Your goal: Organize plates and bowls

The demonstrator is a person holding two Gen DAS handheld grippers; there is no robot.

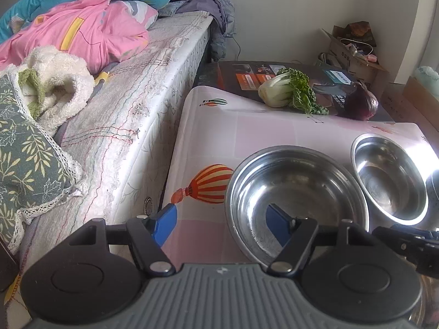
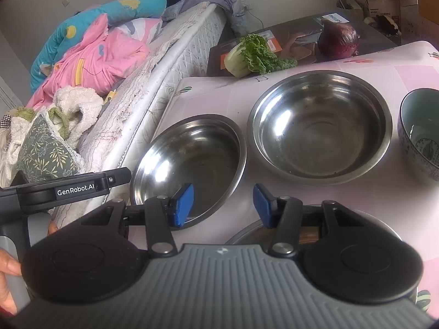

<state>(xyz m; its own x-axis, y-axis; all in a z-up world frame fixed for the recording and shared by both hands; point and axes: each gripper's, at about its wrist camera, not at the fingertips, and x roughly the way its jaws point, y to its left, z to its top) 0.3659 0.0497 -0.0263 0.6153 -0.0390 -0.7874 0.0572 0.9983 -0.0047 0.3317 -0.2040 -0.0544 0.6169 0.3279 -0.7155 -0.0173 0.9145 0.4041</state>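
Observation:
A shallow steel bowl (image 1: 296, 192) (image 2: 192, 159) stands on the pink balloon-print table (image 1: 219, 131). My left gripper (image 1: 221, 223) is open astride the bowl's left rim, one blue pad inside and one outside, neither pressing. My right gripper (image 2: 223, 205) is open over the same bowl's near right rim, its left pad above the bowl. A deeper steel bowl (image 2: 318, 126) (image 1: 389, 175) sits to the right. Further right is a patterned ceramic bowl (image 2: 419, 137). Another steel dish's rim (image 2: 241, 234) shows under my right gripper.
A bok choy (image 1: 288, 90) and a purple cabbage (image 1: 360, 104) lie on flat boxes behind the table. A bed (image 1: 131, 104) heaped with bedding runs along the table's left edge. Cardboard boxes (image 1: 354, 54) fill the back corner. A hand (image 2: 8, 274) holds the left gripper.

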